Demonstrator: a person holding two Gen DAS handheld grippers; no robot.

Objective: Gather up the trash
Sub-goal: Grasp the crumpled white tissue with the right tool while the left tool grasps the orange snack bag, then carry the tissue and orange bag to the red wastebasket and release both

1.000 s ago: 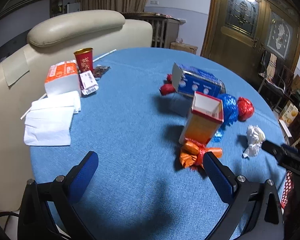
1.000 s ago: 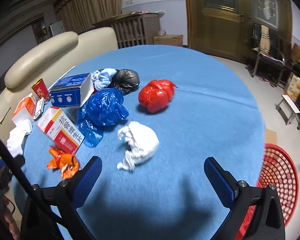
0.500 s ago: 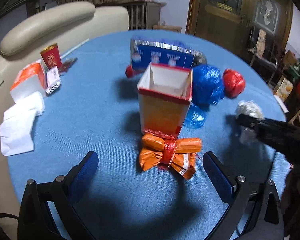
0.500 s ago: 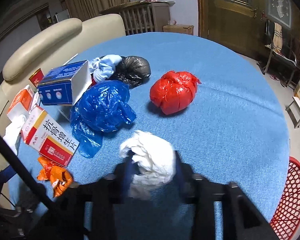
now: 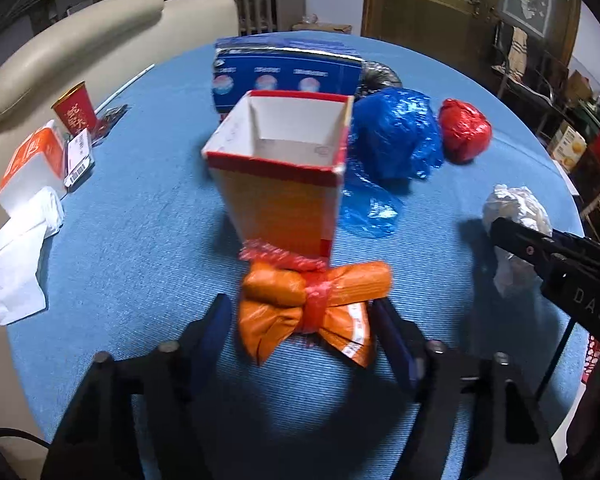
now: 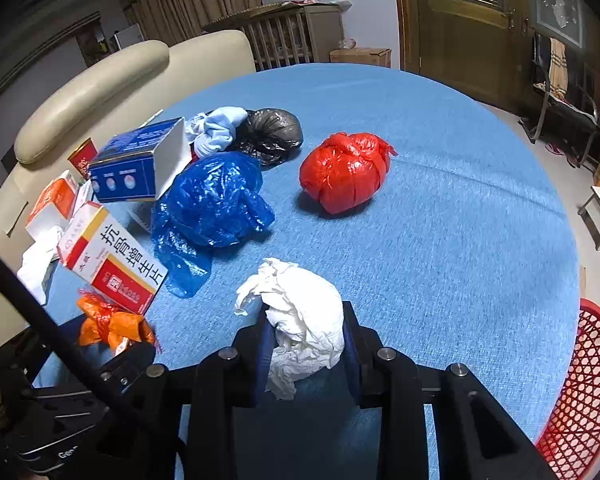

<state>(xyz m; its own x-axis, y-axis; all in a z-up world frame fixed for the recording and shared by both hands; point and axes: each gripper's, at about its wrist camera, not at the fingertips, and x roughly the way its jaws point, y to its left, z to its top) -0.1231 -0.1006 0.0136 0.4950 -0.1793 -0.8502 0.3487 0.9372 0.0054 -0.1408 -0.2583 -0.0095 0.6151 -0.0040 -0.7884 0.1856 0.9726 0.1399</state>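
Pinching one white crumpled paper wad [image 6: 304, 320] near the table's [image 6: 440, 208] front edge, the right gripper [image 6: 306, 350] is clamped on it. Left gripper [image 5: 306, 338] jaws are closing around one orange wrapper bundle [image 5: 312, 304], pads not yet touching. Farther off lie two boxes, one blue bag [image 6: 212, 196], one red bag [image 6: 346, 172], one black bag [image 6: 272, 134].
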